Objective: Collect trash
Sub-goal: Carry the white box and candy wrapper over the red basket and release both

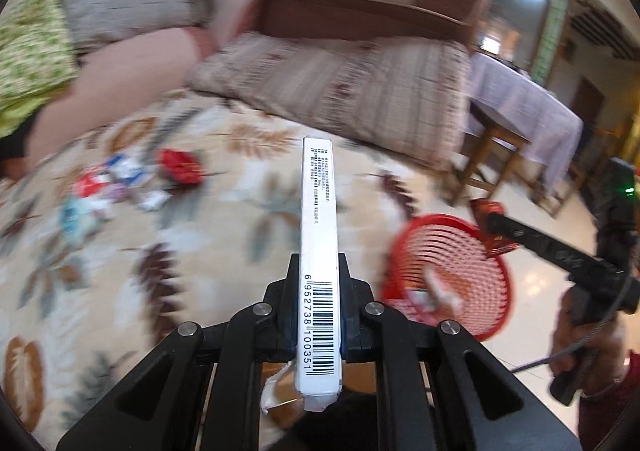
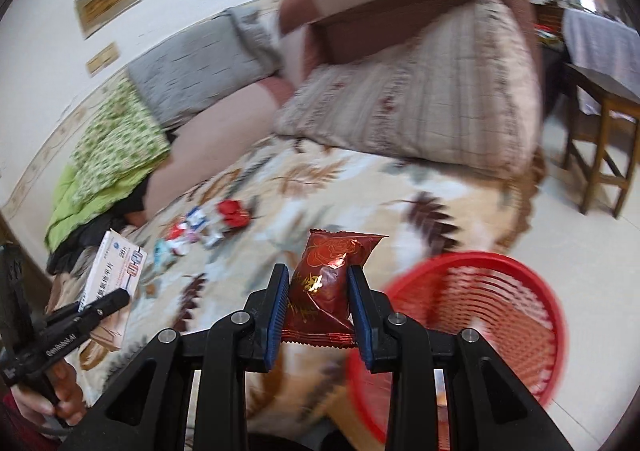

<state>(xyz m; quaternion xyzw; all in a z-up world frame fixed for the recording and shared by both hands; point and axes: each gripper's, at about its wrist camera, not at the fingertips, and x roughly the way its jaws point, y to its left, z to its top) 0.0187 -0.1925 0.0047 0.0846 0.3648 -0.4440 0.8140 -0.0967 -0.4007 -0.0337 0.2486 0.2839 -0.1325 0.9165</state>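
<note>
My left gripper [image 1: 319, 263] is shut on a flat white carton [image 1: 318, 235] held edge-on, its barcode side facing the camera; the same carton [image 2: 114, 271] shows at the left of the right wrist view. My right gripper [image 2: 320, 275] is shut on a dark red snack packet [image 2: 328, 287] with gold print. A red mesh basket [image 2: 480, 315] stands on the pale floor just right of the packet, and the basket [image 1: 448, 275] holds some scraps. A heap of wrappers [image 1: 128, 179] lies on the leaf-patterned blanket [image 1: 240, 179], and the wrappers [image 2: 208, 227] lie ahead of both grippers.
A brown sofa with striped cushions [image 1: 340, 83] rises behind the blanket. A green patterned cloth [image 2: 108, 155] lies at the left. A wooden table with a lilac cloth [image 1: 520, 107] and a wooden stool [image 2: 600, 147] stand right. Tiled floor [image 2: 580, 251] surrounds the basket.
</note>
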